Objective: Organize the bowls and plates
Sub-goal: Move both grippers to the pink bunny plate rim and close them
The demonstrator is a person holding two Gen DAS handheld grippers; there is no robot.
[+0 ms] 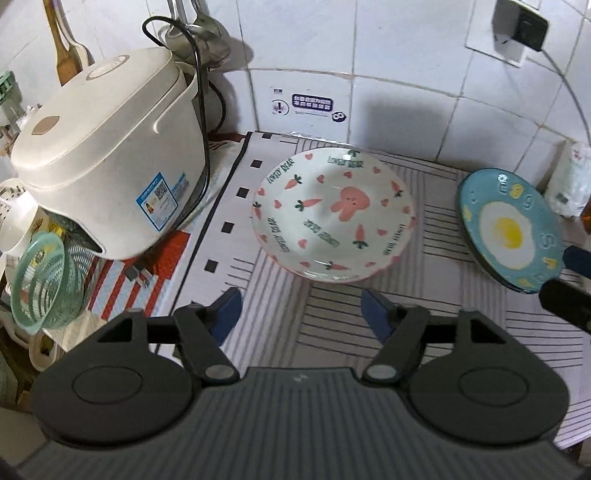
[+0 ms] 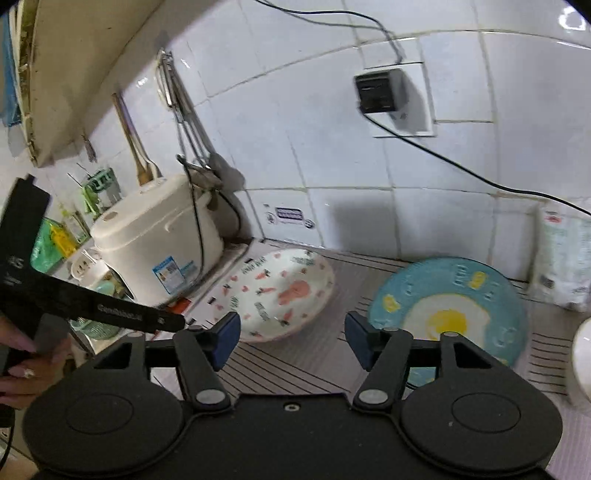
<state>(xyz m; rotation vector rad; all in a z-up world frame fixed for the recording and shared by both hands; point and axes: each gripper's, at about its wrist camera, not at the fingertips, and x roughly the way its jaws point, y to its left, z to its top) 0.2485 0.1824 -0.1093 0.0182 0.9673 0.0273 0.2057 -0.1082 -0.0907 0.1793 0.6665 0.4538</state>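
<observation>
White wall tiles back a striped mat [image 1: 332, 332]. Left wrist view: left gripper [image 1: 301, 314] tilts down, jaws wide apart and empty, just short of the rabbit plate [image 1: 332, 214]. Right wrist view: right gripper [image 2: 291, 339], jaws likewise spread, holds nothing between rabbit plate [image 2: 277, 291] and egg plate [image 2: 448, 314] on the mat

I'm at a home kitchen counter set into a corner of white-tiled walls [image 1: 406, 74]. A cream rice cooker [image 1: 110, 155] stands on my left with its cord looped behind, and a wooden spatula [image 1: 61, 48] and metal ladles [image 1: 199, 33] hang on the wall above it. A striped mat [image 1: 369, 332] covers the counter, bearing a carrot-and-rabbit plate [image 1: 332, 214] and a blue fried-egg plate [image 1: 509, 229], with a wall socket [image 2: 380, 90] over them and a green plastic basket [image 1: 44, 280] at the edge.
</observation>
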